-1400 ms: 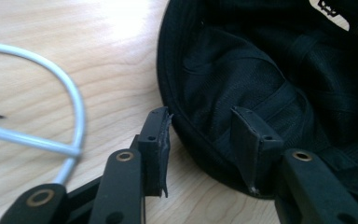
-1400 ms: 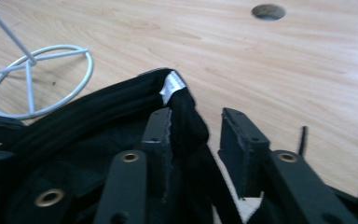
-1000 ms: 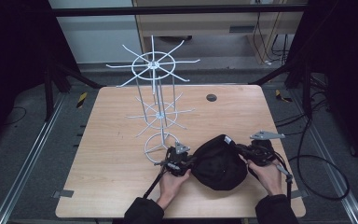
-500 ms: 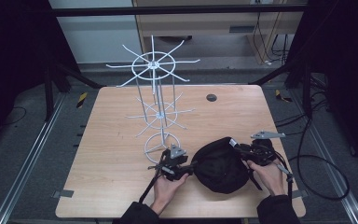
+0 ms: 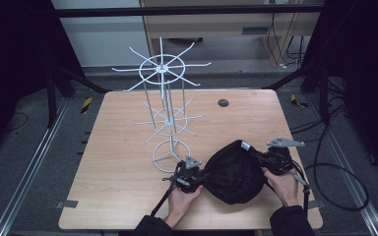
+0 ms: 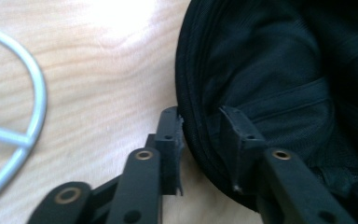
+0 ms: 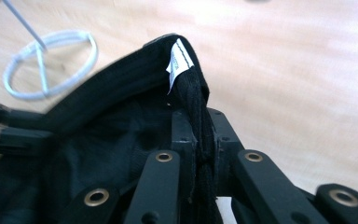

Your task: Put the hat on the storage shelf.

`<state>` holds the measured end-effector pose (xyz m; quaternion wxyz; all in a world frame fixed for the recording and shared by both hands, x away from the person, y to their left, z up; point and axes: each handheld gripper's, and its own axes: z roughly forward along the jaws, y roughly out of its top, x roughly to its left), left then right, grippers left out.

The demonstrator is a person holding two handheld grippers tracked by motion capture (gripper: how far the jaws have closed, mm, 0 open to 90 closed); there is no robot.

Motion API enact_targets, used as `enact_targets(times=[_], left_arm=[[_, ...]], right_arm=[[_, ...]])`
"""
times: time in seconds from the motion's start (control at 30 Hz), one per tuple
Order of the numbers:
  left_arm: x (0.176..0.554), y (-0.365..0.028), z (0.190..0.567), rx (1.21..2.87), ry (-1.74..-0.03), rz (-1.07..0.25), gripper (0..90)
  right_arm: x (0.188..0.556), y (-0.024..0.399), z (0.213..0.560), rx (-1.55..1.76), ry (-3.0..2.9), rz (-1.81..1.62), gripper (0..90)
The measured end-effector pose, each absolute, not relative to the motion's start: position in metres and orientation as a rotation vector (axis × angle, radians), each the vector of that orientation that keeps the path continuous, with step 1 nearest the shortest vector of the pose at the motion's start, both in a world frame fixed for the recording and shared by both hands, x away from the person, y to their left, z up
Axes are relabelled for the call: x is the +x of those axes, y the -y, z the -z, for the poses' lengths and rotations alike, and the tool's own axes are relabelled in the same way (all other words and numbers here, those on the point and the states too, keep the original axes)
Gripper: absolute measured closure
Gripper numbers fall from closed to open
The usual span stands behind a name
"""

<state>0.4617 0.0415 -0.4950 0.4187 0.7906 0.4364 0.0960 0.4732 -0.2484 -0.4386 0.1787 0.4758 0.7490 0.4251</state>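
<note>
Right gripper view shows the right gripper [image 7: 198, 140] clamped tight on a folded edge of the black cap [image 7: 121, 121], its soft woven rim bunched between the matte black jaws, a small white label [image 7: 176, 63] standing above them. In the left gripper view, the left gripper [image 6: 200, 140] straddles the cap's stitched, ribbed rim: one jaw lies inside against the cloth, the other stands just outside it. Its jaws have just been closing, but whether the pads press yet I cannot tell. From the high view the rounded, limp cap [image 5: 236, 172] lies on the pale wood-grain table [image 5: 118, 172] near its front edge, between both grippers. Just beside it stands a white wire rack [image 5: 165, 113] with thin radiating spokes and a ring base. A small dark disc [image 5: 223, 103] lies well apart.
</note>
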Motion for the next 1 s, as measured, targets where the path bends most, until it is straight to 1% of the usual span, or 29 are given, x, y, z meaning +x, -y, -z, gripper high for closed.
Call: enact_targets(times=[0.1,0.17,0.33,0.43,0.57,0.73,1.0], left_arm=[[0.466,-0.038,0.494,1.973,-1.104,-0.241,74.0],[0.473,-0.032,0.491,1.964,-1.11,-0.263,77.9],[0.48,-0.027,0.488,1.943,-1.108,-0.302,80.7],[0.485,-0.025,0.491,1.9,-1.114,-0.315,80.8],[0.488,-0.024,0.495,1.886,-1.107,-0.307,80.6],[0.493,-0.02,0.5,1.887,-1.118,-0.297,79.7],[0.5,-0.018,0.503,1.894,-1.084,-0.295,76.2]], right_arm=[[0.468,0.249,0.43,1.301,-2.081,-1.242,83.5],[0.463,0.248,0.42,1.247,-2.052,-1.296,83.5],[0.456,0.242,0.409,1.173,-2.04,-1.357,83.4],[0.447,0.236,0.402,1.073,-2.053,-1.388,83.3],[0.437,0.232,0.402,1.019,-2.084,-1.382,83.3],[0.423,0.227,0.409,0.977,-2.119,-1.402,83.3],[0.403,0.216,0.419,0.942,-2.189,-1.411,83.4]])
